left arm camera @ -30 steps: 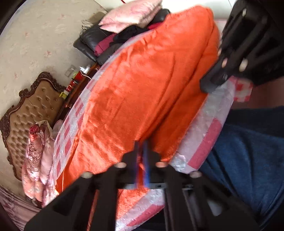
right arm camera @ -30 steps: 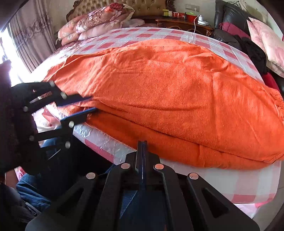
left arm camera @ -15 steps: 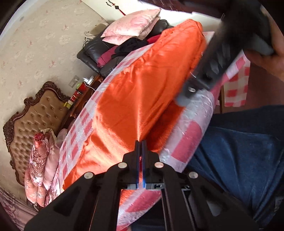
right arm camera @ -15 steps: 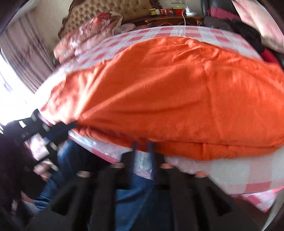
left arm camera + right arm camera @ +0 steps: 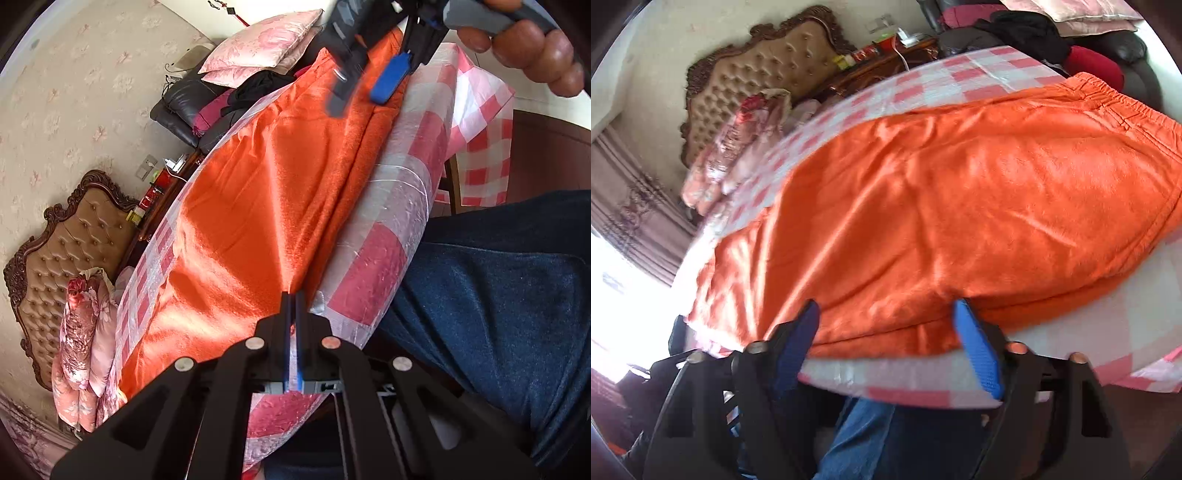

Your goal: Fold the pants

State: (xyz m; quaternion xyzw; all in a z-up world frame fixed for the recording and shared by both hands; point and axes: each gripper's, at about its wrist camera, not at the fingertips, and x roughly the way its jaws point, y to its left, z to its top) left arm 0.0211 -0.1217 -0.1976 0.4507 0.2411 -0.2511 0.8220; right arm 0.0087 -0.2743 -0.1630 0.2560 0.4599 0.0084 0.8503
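The orange fleece pants (image 5: 960, 206) are lying flat on the bed, on top of a pink-and-white checkered sheet (image 5: 923, 85), close to the near edge where the person's jeans-covered legs (image 5: 498, 314) are showing. Their long axis is running parallel to that near edge of the bed. In the right wrist view the elastic waistband (image 5: 1108, 96) is pointing to the right, toward the black sofa (image 5: 1137, 74) piled with clothes, and the leg end is pointing left toward the bright window side. They look doubled over lengthwise, since a second orange layer is peeking out along the near edge.

The left tool (image 5: 293, 299) is sitting with its fingers pressed together. The tips are right at the near edge of the pants down at the leg end, and a sliver of something reddish is showing in the slit between the blue pads, but I can't tell if it's actually pinching fabric.

The right tool (image 5: 886, 314) is about half open and its jaws are closing. Its blue pads (image 5: 975, 347) are straddling the near folded edge of the pants around the middle, not pressing on anything. In the left wrist view it's hovering over the waistband end, with the person's right hand (image 5: 535, 51) wrapped around the handle.

A tufted headboard (image 5: 757, 66) and floral pillows (image 5: 738, 140) are sitting at the head of the bed.
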